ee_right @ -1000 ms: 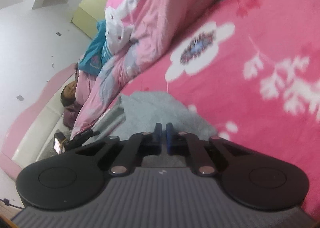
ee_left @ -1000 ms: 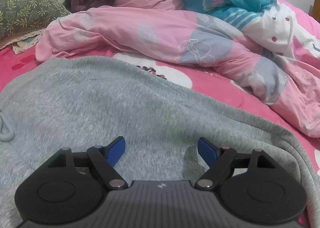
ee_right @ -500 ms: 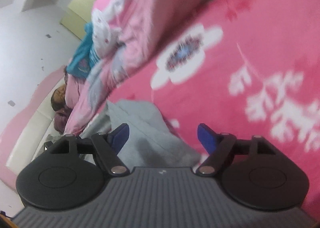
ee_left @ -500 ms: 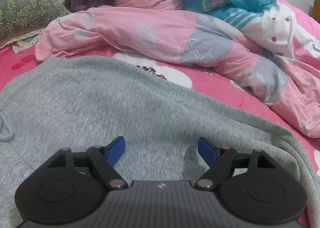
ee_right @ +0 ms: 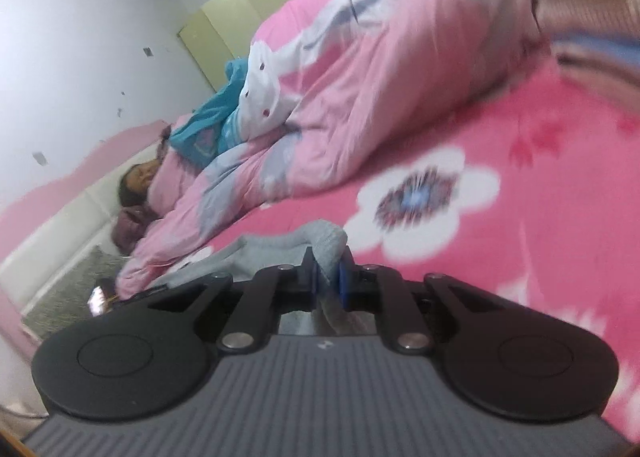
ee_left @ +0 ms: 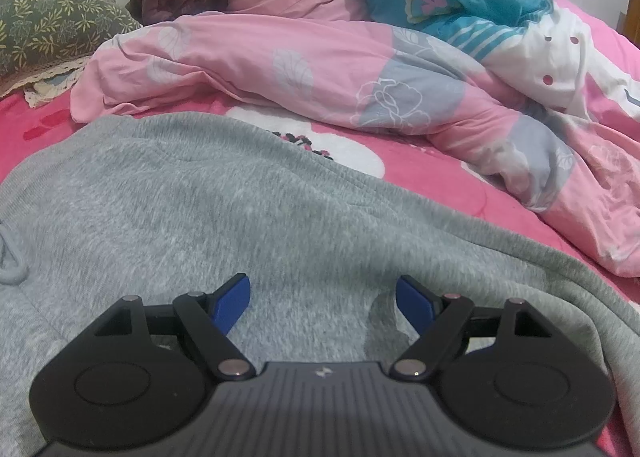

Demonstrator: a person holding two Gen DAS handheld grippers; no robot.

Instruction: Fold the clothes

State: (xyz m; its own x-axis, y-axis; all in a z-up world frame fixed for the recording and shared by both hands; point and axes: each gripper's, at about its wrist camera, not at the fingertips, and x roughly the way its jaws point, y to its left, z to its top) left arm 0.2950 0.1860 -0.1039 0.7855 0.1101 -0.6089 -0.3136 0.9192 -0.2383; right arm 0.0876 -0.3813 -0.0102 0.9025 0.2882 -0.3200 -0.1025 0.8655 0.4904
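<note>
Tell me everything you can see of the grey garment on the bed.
The grey garment looks like soft, fleecy heathered knit. It lies spread over the pink flowered bedspread, with a grey drawstring loop at its left side. The open left gripper hovers over it, pinching nothing. The right gripper has just closed on a bunched corner, which humps up between the blue fingers. A pink quilt lies beyond it.

Soft even light, fisheye edges, right view blurred
</note>
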